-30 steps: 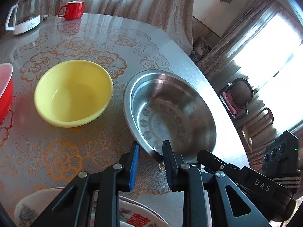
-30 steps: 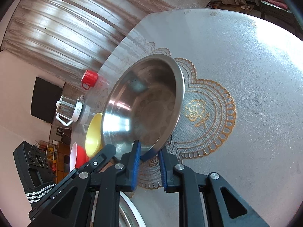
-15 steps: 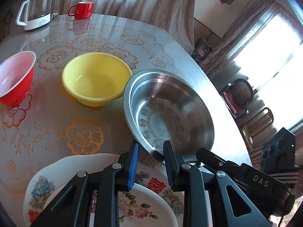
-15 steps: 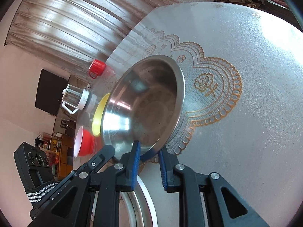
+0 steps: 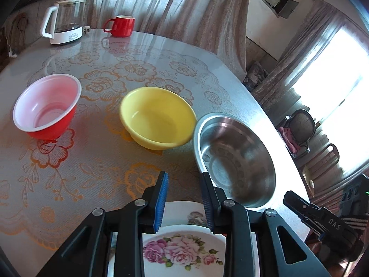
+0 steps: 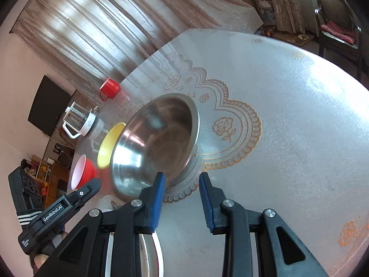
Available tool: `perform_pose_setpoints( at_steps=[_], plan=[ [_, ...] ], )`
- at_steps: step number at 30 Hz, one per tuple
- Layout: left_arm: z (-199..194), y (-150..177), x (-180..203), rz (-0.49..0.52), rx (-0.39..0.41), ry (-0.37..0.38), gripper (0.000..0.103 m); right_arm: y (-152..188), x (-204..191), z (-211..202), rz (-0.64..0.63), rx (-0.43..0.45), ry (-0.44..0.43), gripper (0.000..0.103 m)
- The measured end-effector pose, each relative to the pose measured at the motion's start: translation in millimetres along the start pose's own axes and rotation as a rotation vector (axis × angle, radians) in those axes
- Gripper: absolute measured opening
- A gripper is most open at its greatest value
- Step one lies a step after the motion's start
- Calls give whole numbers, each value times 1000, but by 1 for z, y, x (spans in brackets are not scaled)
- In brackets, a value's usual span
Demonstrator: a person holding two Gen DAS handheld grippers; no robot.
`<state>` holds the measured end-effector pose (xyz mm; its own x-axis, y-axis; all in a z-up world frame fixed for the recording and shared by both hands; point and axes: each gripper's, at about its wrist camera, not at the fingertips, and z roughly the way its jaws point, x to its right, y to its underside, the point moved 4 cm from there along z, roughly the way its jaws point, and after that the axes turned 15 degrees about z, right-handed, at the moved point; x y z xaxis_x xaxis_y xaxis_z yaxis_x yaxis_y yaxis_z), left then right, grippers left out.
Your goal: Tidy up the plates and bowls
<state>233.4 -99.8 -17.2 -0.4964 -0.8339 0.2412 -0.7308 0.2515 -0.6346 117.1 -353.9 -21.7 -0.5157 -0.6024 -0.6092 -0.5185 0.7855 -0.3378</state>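
**Steel bowl released on tabletop**

Right gripper: jaws just opened, nothing clamped; steel bowl is seen at frame centre, resting on tabletop. Left gripper: jaws parted, empty, above floral plate at bottom. Yellow bowl touches steel bowl; red bowl at left.

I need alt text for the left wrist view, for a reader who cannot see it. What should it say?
The open left gripper, holding nothing, hangs over a flowered plate at the near edge of a table. Beyond it, from left to right, stand a red bowl, a yellow bowl and a steel bowl, with a kettle and red mug at the far side.
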Motion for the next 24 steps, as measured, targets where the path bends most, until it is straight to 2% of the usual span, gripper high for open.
perform_pose_setpoints(
  at_steps=[5,8,15,21,24],
  plan=[
    [-7,-1,-26,-23,10,-38,29,-3,-29,-1,-95,15,-33,31],
    [-8,0,-36,-11,-1,-77,29,2,-51,13,-153,-30,-50,31],
    [-4,-6,-49,-30,-5,-57,23,5,-110,56,-264,-164,-114,30],
    [6,-24,-53,-56,-3,-46,23,-8,-164,99,-363,-200,-89,29],
    [14,-31,-52,-56,-5,-40,23,-16,-182,127,-396,-202,-36,29]
  ],
)
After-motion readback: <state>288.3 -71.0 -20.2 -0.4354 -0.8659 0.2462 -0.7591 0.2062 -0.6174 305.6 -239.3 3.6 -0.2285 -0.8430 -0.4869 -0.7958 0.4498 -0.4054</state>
